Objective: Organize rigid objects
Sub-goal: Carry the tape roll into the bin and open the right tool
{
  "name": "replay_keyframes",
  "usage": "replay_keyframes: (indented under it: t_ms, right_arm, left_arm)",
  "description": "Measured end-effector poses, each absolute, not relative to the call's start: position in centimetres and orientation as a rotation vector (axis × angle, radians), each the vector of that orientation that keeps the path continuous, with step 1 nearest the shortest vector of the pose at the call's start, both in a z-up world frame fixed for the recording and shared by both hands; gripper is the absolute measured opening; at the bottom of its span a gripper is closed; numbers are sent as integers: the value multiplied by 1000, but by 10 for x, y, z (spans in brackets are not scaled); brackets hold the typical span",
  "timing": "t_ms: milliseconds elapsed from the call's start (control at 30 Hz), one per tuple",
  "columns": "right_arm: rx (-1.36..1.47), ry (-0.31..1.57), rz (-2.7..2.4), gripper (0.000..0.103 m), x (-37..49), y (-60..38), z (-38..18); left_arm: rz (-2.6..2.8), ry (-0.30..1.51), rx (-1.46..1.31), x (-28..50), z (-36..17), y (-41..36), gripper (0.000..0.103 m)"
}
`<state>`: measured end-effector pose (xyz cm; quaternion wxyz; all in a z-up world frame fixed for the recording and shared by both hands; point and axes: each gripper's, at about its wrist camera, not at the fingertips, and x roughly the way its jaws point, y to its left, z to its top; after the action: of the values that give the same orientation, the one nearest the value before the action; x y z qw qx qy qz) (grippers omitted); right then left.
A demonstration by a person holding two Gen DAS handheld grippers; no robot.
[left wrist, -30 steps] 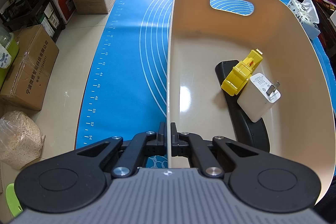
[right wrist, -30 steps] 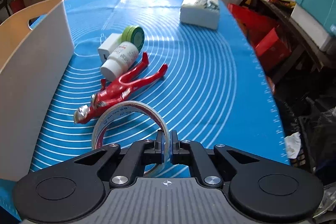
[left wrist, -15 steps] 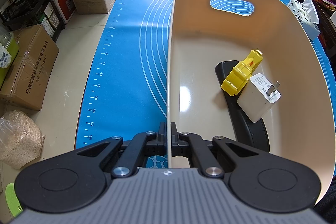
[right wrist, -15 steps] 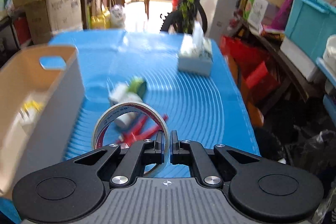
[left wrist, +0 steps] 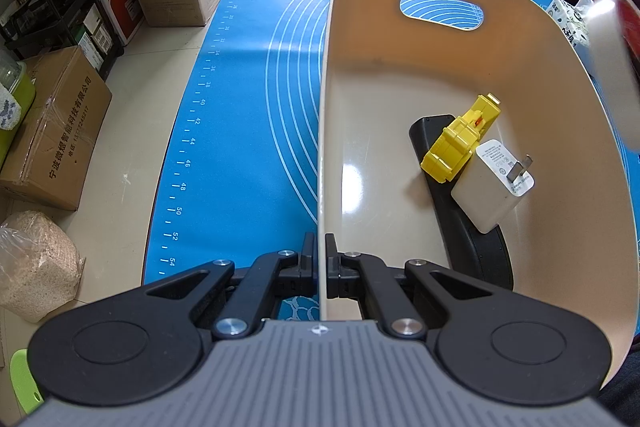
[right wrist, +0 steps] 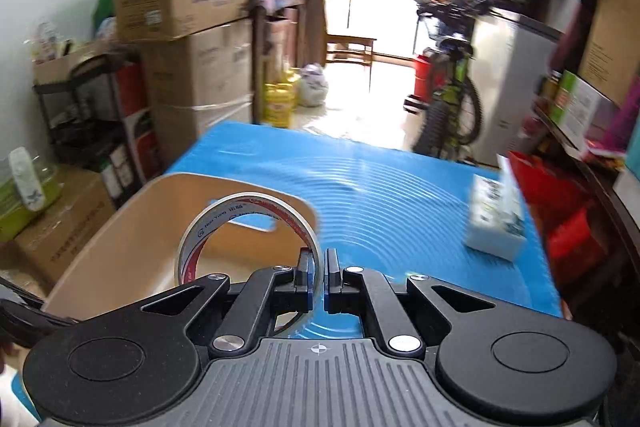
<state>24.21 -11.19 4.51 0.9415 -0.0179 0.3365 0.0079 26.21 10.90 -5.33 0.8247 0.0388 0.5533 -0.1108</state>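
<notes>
The left gripper (left wrist: 320, 259) pinched the wall of the tan bin (left wrist: 400, 75), and the right gripper (right wrist: 318, 279) squeezed a tape roll (right wrist: 248, 223) above it.

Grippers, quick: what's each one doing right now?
Left gripper: shut on the bin wall.
Right gripper: shut on the tape roll.

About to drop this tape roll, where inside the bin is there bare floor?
The bin floor is bare along the wall that the left gripper clamps, and at the far end below the handle slot. The near right side is crowded: black remote, yellow block, white charger.
</notes>
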Motion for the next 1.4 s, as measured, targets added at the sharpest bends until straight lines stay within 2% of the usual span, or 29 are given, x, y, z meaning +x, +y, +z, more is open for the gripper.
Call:
replay_keyframes:
  t_ms: [533,700,867,967,1000,1200,1267,1400]
  right_arm:
    - [-140,854,141,16,264,-34,-14]
    - [-170,881,158,20,267,-28,-19]
    - [-154,904,170,27,269,-31,-21]
    - [-137,916,174,38,268,-35,-22]
    - [-129,914,175,38,267,-36,-21]
    - [-51,841,146,47,256,-59,3]
    - [-33,806,125,54,251,-70,13]
    - [-1,749,64,54,242,-100,34]
  left_arm:
    - [-238,1174,79,262,-53,108,3]
    - [-237,1175,81,263,-53,107,3]
    - [-237,1175,81,263,-52,107,3]
    - [-237,1175,81,263,-52,107,3]
    - [-237,1175,81,263,-52,107,3]
    - [-237,1175,80,263,-52,107,3]
    - [-237,1175,80,263,-52,107,4]
    - [-237,1175,80,263,-52,107,4]
